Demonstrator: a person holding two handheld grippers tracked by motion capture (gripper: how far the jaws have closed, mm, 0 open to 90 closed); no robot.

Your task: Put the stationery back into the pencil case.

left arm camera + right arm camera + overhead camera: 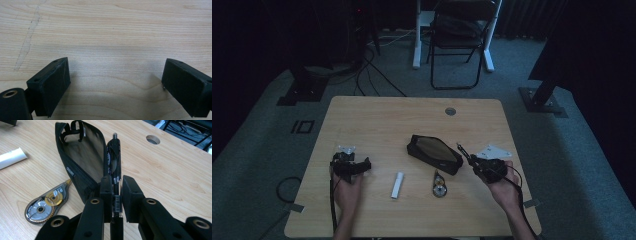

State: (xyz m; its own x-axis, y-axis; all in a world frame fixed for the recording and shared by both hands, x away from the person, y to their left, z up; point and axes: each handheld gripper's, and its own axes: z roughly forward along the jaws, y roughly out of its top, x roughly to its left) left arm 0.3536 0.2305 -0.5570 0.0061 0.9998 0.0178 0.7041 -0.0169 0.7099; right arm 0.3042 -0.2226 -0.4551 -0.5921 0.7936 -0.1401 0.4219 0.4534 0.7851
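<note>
Pen clamped in right tool, at 3 o'clock of open pouch; left tool wide, empty, over counter.

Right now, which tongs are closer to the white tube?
Left. The left tongs sit just left of the white tube; the right tongs, gripping a pen, are farther right, beyond the correction tape.

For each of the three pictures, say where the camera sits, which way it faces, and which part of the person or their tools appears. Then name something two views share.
High view: above the person's side, facing forward and down on the table; forearms, left tool, right tool.
Left gripper view: on the left tool, facing bare tabletop; jaws wide apart.
Right gripper view: on the right tool, facing the open pencil case; jaws clamp a black pen.
Shared: high and right gripper views both show the case, correction tape, white tube.
</note>
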